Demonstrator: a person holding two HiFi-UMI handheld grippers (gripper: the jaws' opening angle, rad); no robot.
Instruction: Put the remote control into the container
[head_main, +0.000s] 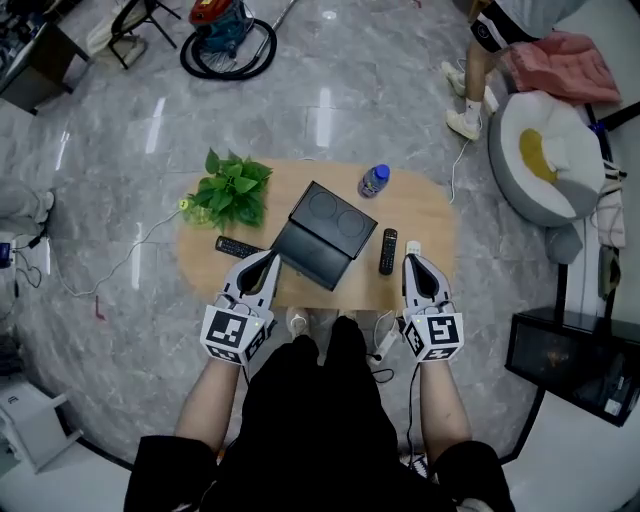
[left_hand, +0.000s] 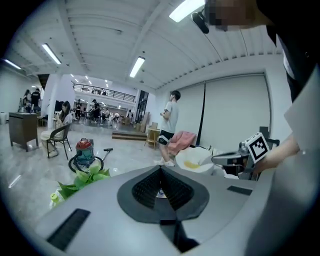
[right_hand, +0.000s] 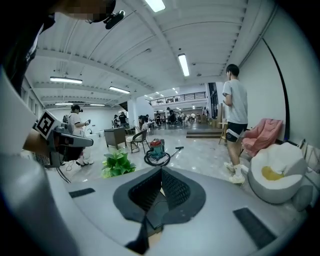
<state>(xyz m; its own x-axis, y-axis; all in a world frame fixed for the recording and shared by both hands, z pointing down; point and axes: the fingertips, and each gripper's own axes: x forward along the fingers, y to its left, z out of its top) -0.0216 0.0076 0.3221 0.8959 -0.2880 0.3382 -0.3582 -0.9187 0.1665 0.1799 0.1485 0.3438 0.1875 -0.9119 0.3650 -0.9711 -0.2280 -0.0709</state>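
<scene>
No word, brand or number can be read in any view. The bottle (head_main: 373, 181), at one o'clock from the container (head_main: 322, 236), carries a label too small to read.

The right end of the table (head_main: 425, 220) lies bare, while plant (head_main: 232, 188) and bottle (head_main: 373, 181) (both upright) flank the container (head_main: 322, 237).
</scene>
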